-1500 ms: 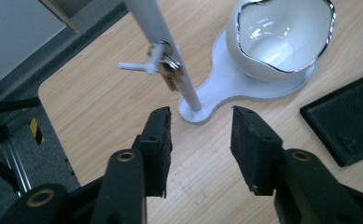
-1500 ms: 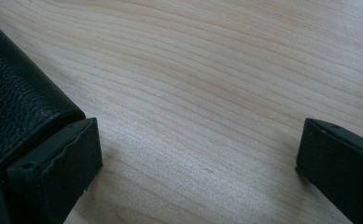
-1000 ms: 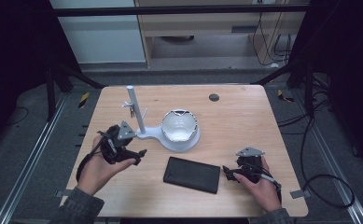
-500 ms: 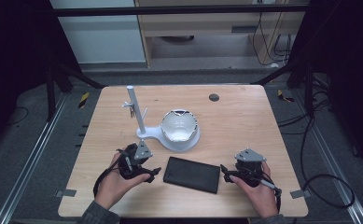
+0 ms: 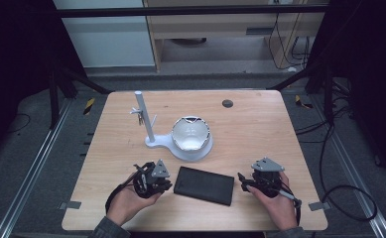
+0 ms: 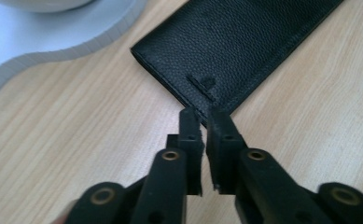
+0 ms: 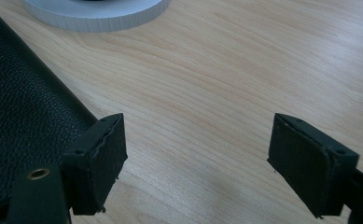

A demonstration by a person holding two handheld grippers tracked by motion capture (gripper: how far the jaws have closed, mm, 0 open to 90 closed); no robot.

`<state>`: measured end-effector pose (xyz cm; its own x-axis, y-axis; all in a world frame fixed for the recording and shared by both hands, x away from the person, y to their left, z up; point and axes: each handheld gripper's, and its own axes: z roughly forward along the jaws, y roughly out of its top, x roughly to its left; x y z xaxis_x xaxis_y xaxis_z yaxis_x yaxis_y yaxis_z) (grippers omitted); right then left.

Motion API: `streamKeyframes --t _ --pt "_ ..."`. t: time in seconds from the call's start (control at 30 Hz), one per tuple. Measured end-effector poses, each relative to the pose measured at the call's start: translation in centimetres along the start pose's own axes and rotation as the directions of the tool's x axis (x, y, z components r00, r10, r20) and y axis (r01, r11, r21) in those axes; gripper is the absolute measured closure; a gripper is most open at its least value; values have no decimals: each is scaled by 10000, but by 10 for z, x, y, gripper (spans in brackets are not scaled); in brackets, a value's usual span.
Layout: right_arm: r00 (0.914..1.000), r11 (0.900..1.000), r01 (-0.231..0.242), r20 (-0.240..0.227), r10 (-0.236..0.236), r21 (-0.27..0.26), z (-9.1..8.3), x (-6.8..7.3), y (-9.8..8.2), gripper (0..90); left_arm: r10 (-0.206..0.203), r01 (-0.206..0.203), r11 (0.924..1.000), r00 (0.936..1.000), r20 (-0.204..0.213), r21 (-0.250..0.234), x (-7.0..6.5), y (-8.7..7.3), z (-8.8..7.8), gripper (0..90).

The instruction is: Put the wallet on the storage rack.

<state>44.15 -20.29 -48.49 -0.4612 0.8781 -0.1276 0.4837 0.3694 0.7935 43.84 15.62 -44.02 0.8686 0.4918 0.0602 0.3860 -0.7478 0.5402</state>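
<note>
Two grippers flank the black case [image 5: 204, 185] near the surface's front edge, long axis left-right: your left gripper [image 6: 201, 115] has just closed on its left end, right gripper [image 7: 195, 154] apart, closing.

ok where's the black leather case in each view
High view: black leather case lies low centre, between the hands.
Left gripper view: top centre to right, its corner at the tong tips.
Right gripper view: along the left edge.
Shared landmark: white stand base beside it.

Black pebble-grain case [image 5: 204, 185]; white stand [image 5: 153, 143]; pale wood-grain table [image 5: 260, 129].
</note>
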Motion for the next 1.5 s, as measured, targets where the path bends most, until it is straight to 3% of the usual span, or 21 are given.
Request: streamKeyframes --t 0.17,0.47,1.07,1.3,1.5 --pt "10000 10000 24 6 -24 28 1 3 0 235 225 -231 9993 9996 194 292 -6 2 7 900" --pt "9990 9992 396 -211 -397 -51 1 5 1 343 188 -202 9977 9996 218 646 -4 -2 18 900" --pt "9986 9986 446 -311 -437 291 4 8 -1 306 265 -290 9925 9994 225 1192 -2 -7 30 900" --pt "9983 9983 493 -329 -483 305 4 9 -1 304 251 -269 9931 9995 179 1145 -2 -7 32 900" --pt "9969 9983 574 -545 -570 55 2 13 1 304 151 -162 9967 9998 146 799 -2 -10 29 900"
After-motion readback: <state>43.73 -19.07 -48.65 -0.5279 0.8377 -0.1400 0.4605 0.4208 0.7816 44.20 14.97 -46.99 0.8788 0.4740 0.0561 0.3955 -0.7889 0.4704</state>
